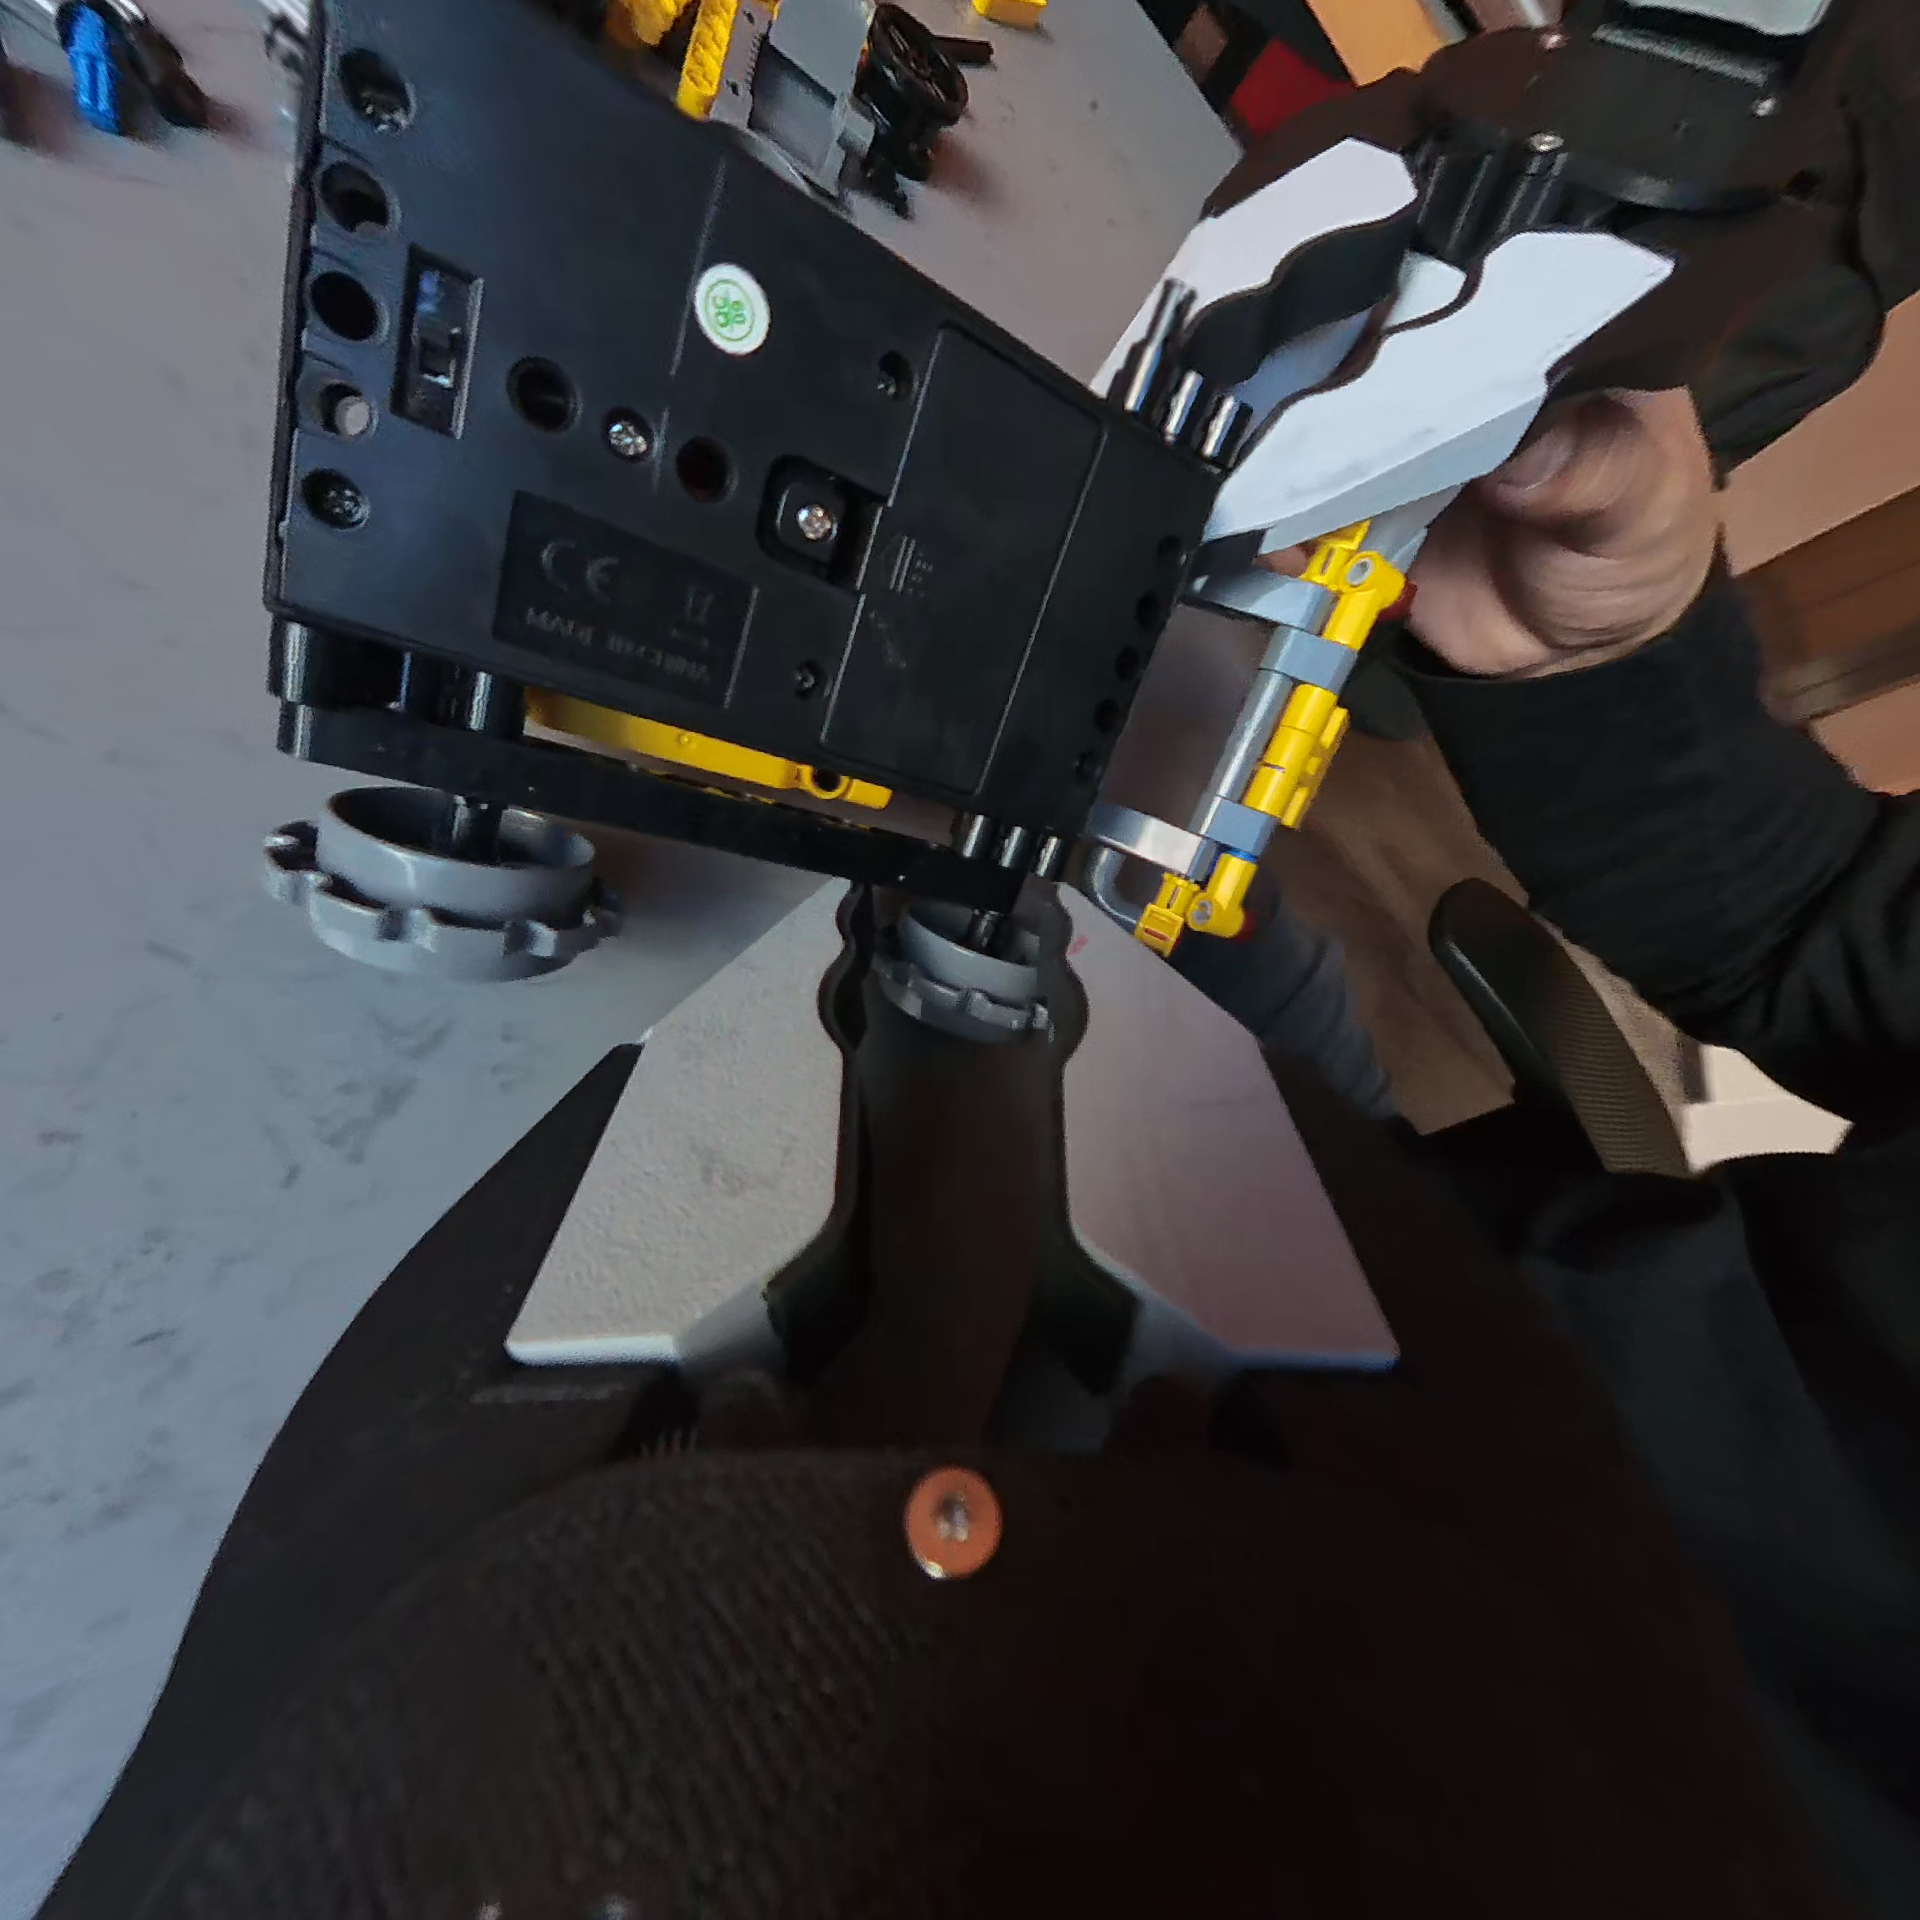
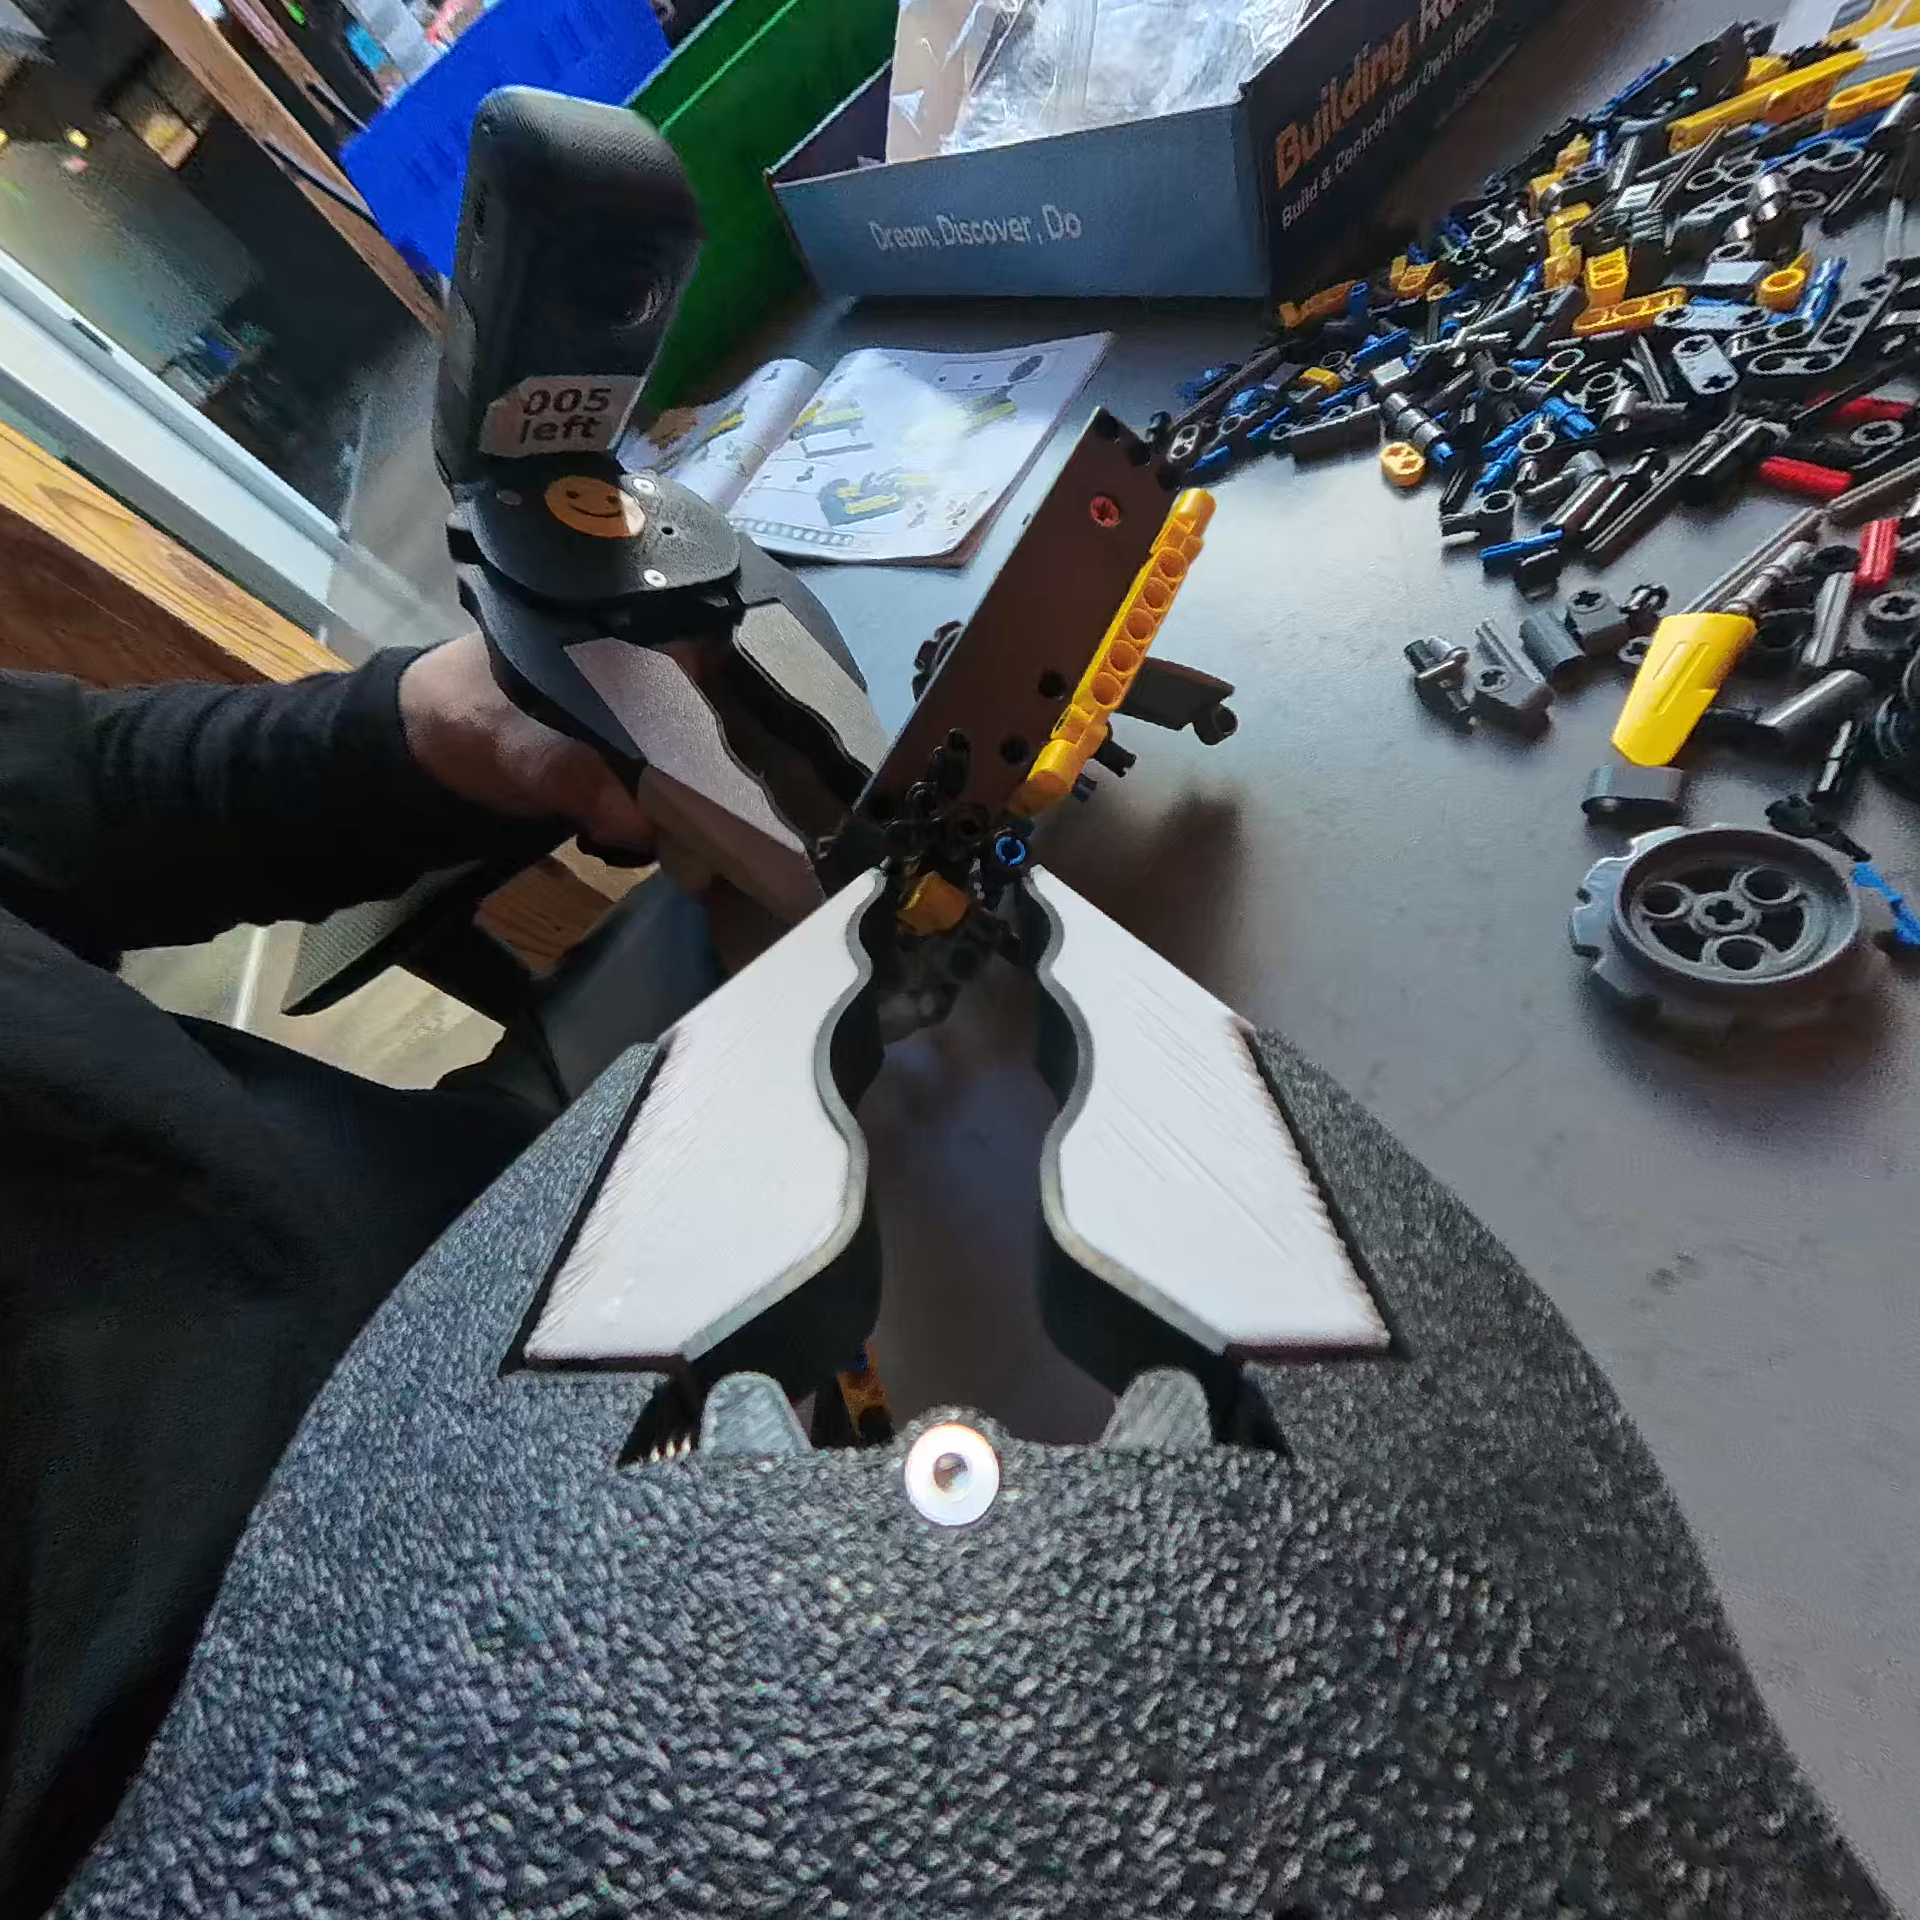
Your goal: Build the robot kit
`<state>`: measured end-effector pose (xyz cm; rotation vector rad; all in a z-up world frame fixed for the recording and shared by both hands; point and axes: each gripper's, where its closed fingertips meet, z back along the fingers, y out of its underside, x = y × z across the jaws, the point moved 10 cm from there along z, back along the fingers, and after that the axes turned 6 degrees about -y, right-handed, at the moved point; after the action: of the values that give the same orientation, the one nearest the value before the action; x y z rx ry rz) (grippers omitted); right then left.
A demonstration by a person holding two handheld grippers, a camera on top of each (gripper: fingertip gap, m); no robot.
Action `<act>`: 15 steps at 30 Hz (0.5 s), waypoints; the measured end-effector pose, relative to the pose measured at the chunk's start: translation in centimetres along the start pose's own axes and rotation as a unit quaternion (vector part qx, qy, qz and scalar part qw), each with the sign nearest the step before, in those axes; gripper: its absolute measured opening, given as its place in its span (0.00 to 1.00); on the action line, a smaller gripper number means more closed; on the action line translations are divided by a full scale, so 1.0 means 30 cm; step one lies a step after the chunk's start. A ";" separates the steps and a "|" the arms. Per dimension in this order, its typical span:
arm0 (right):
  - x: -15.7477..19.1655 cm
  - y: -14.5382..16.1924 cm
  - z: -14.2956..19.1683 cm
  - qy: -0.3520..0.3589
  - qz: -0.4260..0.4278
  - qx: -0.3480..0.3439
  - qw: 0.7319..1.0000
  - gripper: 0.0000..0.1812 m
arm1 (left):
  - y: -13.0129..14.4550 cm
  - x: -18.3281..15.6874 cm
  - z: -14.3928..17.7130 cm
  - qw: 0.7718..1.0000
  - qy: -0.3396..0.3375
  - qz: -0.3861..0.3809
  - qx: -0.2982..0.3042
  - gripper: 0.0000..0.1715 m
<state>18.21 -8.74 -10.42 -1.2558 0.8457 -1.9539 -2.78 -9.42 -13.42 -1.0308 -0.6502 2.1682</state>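
With my left gripper [image 1: 961, 997] clenched on the grey wheel [image 1: 966, 987] under the black motor block [image 1: 665, 447] and my right gripper [image 2: 951, 904] pinching its yellow-pinned end between the fingertips, I judge any twist could snap pins loose.

Matt black plastic battery box [image 1: 665, 447], glossy yellow beam [image 2: 1127, 634], paper booklet [image 2: 883, 457].

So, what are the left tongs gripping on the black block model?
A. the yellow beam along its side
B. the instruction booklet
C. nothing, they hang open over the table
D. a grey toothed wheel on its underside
D: in the left wrist view the left tongs close around a grey toothed wheel under the model, while the right tongs hold its far end.
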 end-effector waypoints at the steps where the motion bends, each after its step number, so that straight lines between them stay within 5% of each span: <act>1: 0.000 0.001 0.002 -0.002 -0.002 -0.003 1.000 0.13 | 0.001 -0.009 -0.001 1.000 -0.012 -0.009 -0.003 0.19; 10: -0.004 0.014 -0.009 0.000 0.005 0.005 1.000 0.13 | 0.010 -0.059 0.054 0.993 -0.102 -0.055 -0.012 0.37; 13: -0.007 0.012 -0.009 -0.002 0.005 0.004 1.000 0.13 | -0.061 -0.081 0.129 0.982 -0.142 -0.124 -0.008 0.44; 15: -0.004 0.010 -0.011 -0.002 0.008 0.003 1.000 0.12 | -0.144 -0.066 0.162 0.970 -0.183 -0.161 0.005 0.58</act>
<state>17.99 -8.77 -10.82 -1.2463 0.8435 -1.9394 -4.29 -8.71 -6.83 -0.4751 -0.9048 2.0791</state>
